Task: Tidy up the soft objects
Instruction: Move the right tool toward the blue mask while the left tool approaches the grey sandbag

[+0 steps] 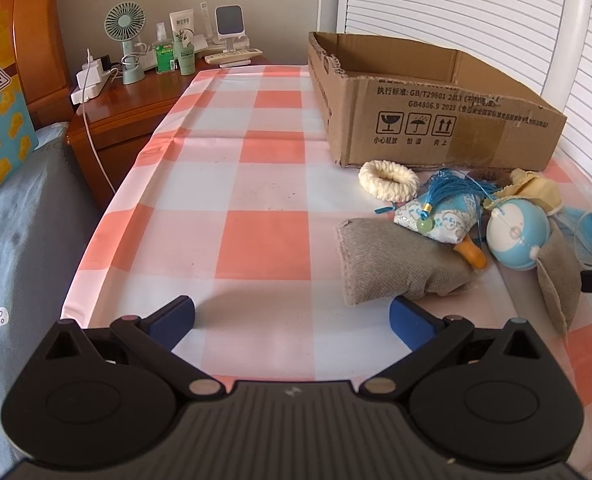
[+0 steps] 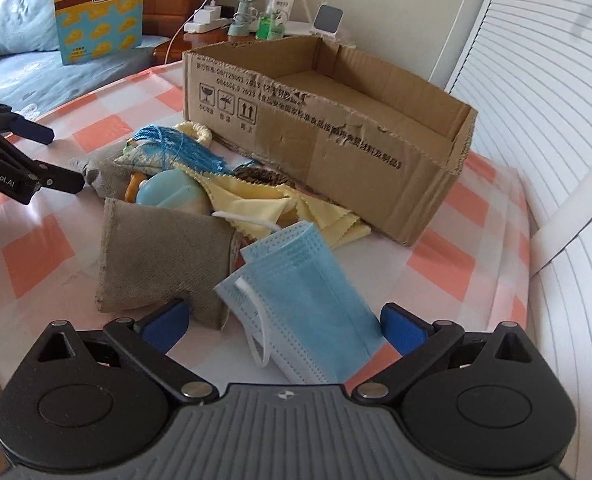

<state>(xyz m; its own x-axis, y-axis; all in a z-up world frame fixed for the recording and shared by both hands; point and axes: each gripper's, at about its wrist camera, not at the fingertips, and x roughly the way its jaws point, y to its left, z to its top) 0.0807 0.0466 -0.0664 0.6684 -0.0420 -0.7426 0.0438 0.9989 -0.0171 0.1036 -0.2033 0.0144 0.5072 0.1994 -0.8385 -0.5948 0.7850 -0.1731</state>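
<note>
Both grippers spread wide over the checked worktop (image 1: 255,184): a blue mask (image 2: 300,300) lies between the right gripper (image 2: 281,322), a grey pouch (image 1: 396,264) just ahead-right of the left gripper (image 1: 293,320), box (image 2: 336,132) beyond.

Left gripper (image 1: 291,320): black body, ribbed grey centre plate with a small white logo, two round black discs at 4 and 8 o'clock, silver pivot pins, triangular cut-outs, blue textured finger pads (image 1: 173,322). Right gripper (image 2: 281,322): identical construction. Seen from the side in the right wrist view, the left unit carries white "GenRobot.AI" lettering.
</note>
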